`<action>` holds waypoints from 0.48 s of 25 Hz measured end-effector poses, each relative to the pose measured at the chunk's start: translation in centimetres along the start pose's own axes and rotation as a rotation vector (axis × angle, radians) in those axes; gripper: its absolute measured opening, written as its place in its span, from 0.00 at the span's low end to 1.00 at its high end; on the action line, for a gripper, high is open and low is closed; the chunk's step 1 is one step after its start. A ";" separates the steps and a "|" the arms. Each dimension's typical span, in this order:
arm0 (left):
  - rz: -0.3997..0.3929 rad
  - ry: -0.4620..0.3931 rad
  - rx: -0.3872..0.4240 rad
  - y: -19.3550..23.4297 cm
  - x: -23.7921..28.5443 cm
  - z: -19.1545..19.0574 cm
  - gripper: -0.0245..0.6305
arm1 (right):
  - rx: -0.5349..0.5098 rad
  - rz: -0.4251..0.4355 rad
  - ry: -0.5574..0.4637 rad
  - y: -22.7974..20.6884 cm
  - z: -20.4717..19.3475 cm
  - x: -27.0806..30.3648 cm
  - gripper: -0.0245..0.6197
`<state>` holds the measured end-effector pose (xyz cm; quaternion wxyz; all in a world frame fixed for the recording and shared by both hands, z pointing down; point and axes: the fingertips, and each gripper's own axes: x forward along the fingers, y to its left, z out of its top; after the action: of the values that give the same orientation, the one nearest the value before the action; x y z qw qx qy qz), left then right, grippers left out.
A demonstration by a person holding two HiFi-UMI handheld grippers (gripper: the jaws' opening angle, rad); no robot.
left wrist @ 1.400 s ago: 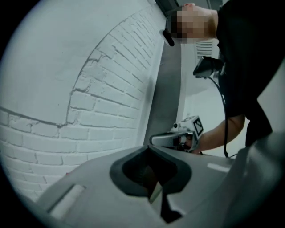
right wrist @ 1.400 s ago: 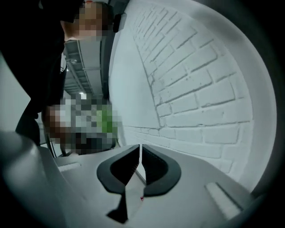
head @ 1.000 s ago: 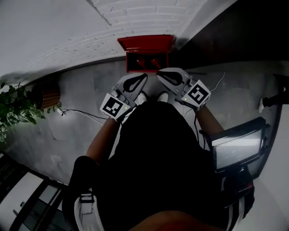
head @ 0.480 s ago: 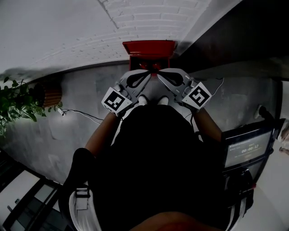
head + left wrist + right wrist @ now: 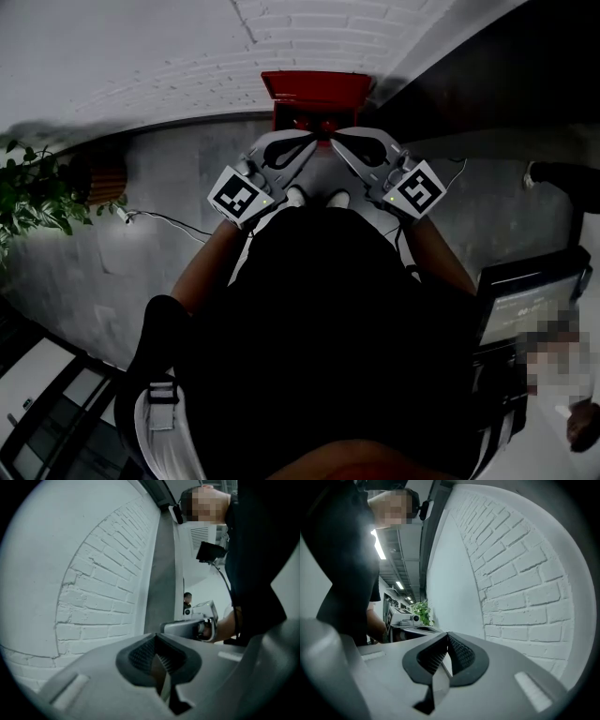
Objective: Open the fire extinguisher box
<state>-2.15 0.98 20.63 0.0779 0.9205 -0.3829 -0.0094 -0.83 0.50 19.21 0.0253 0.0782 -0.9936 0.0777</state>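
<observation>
The red fire extinguisher box [image 5: 317, 92] stands on the floor against the white brick wall [image 5: 309, 42], with red shapes dimly visible inside it. My left gripper [image 5: 313, 143] and right gripper [image 5: 334, 142] are held side by side just in front of the box, tips nearly meeting. Both are shut with nothing between the pads. In the left gripper view the shut jaws [image 5: 158, 641] face the brick wall [image 5: 103, 588], and the right gripper [image 5: 197, 625] shows beyond. The right gripper view shows its closed jaws [image 5: 447, 638] and the left gripper [image 5: 401, 618]. Neither gripper view shows the box.
A leafy plant [image 5: 37, 197] stands at the left, near a brown slatted thing [image 5: 98, 183]. A thin cable [image 5: 164, 223] runs across the grey floor. A dark cart with a screen [image 5: 525, 305] stands at the right. My shoes [image 5: 314, 198] are below the grippers.
Both grippers have moved up toward the box and closer together, so their tips now almost touch in front of it. The cart at the right has shifted lower in view.
</observation>
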 end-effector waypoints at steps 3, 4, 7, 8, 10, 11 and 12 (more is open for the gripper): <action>0.000 -0.008 0.000 -0.2 0.0 0.2 0.04 | -0.010 0.000 0.003 0.0 -0.1 -0.1 0.05; 0.000 -0.010 0.002 -0.2 0.0 0.3 0.04 | -0.012 0.000 0.004 0.0 -0.2 -0.2 0.05; 0.004 -0.016 0.004 -0.3 0.1 0.4 0.04 | -0.014 -0.005 0.001 0.0 -0.3 -0.4 0.05; 0.005 -0.016 0.004 -0.4 0.1 0.4 0.04 | -0.012 -0.008 0.001 0.0 -0.4 -0.5 0.05; 0.007 -0.015 0.002 -0.4 0.1 0.4 0.04 | -0.005 -0.014 0.003 -0.1 -0.5 -0.7 0.05; 0.008 -0.013 0.000 -0.4 0.2 0.4 0.04 | -0.003 -0.016 0.003 -0.1 -0.6 -0.7 0.05; 0.008 -0.012 -0.001 -0.4 0.2 0.4 0.04 | -0.003 -0.017 0.003 -0.1 -0.6 -0.8 0.05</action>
<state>-1.74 1.06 20.20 0.0760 0.9188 -0.3871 -0.0149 0.00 0.63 19.76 0.0274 0.0863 -0.9930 0.0762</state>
